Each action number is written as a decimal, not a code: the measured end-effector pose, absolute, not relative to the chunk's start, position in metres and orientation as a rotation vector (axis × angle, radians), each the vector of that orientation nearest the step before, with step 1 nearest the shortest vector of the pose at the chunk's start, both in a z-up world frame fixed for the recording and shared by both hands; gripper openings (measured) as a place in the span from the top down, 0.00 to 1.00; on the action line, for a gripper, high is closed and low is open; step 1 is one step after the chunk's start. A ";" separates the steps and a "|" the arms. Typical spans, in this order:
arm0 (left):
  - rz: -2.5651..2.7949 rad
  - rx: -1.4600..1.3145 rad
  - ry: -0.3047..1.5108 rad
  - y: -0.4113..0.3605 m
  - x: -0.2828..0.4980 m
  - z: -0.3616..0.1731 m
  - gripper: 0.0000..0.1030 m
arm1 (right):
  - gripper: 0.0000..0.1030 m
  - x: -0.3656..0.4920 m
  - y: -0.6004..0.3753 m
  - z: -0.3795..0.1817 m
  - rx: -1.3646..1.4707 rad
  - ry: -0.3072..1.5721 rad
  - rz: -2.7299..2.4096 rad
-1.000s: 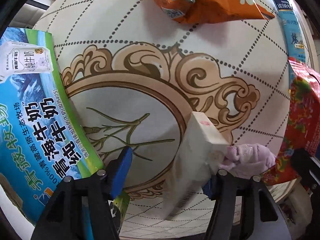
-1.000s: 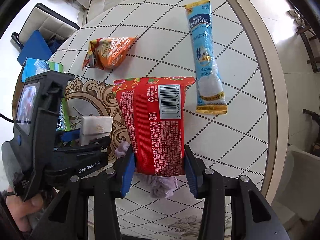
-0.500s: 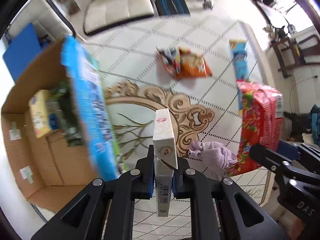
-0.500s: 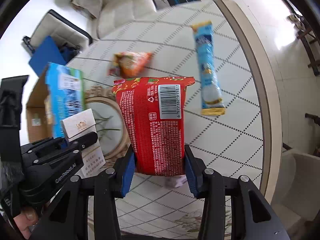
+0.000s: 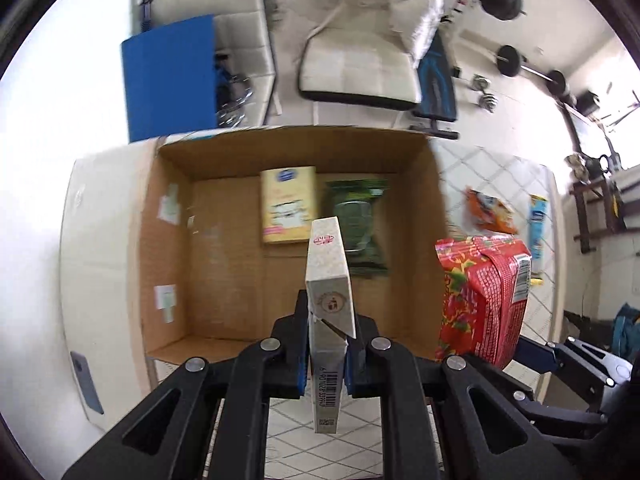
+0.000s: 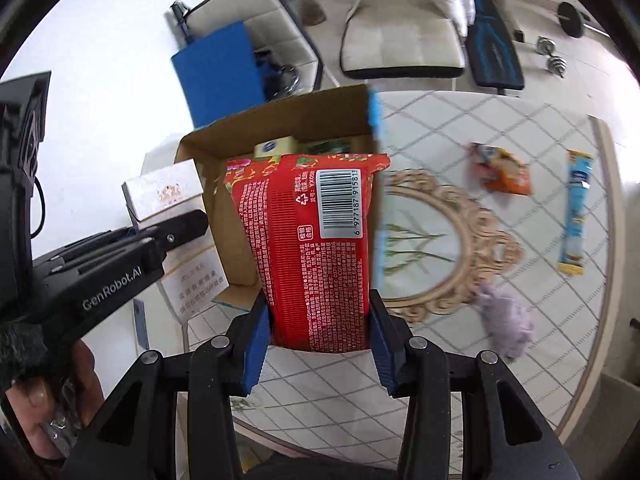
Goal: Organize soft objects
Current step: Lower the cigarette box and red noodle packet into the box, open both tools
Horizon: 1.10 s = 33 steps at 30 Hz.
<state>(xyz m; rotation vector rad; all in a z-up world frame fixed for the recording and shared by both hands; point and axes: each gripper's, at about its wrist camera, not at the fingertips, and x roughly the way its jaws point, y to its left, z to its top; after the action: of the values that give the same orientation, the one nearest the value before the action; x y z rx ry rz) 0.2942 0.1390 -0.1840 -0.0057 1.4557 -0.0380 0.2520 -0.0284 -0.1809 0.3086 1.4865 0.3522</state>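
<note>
My left gripper (image 5: pixel 326 350) is shut on a slim white tissue pack (image 5: pixel 329 280) and holds it above the open cardboard box (image 5: pixel 168 248). The box holds a yellow pack (image 5: pixel 287 208) and a green pack (image 5: pixel 356 224). My right gripper (image 6: pixel 318 334) is shut on a red snack bag (image 6: pixel 316 248), held over the box's near edge (image 6: pixel 228 248). The red bag also shows in the left wrist view (image 5: pixel 486 300). The white pack and left gripper show at the left of the right wrist view (image 6: pixel 164 196).
On the round patterned table (image 6: pixel 520 208) lie an orange snack bag (image 6: pixel 504 172), a blue stick pack (image 6: pixel 576 216) and a purple cloth (image 6: pixel 506 318). Beyond the box stand white chairs (image 5: pixel 360 60) and a blue board (image 5: pixel 172 80).
Both grippers have lifted their packs off the table and swung left over the box. The left gripper closed on the white pack a second ago.
</note>
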 end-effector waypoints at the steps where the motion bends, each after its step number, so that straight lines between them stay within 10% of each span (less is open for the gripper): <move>1: -0.025 -0.013 1.468 0.152 0.296 -0.186 0.90 | 0.54 0.256 -0.014 -0.189 0.301 1.502 0.350; 22: 0.011 -0.069 1.675 0.242 0.408 -0.307 0.88 | 0.53 0.315 0.088 -0.321 0.226 1.693 0.184; 30: -0.004 -0.090 1.666 0.247 0.407 -0.285 0.64 | 0.36 0.311 0.087 -0.305 0.224 1.679 0.189; 33: -0.001 -0.086 1.627 0.252 0.401 -0.271 0.35 | 0.32 0.312 0.083 -0.292 0.219 1.660 0.184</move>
<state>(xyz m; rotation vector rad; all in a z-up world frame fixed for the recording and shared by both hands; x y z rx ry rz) 0.4005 0.2518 -0.2711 -0.0861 1.6272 -0.0010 0.3115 0.0831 -0.2917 0.2186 1.6604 0.1841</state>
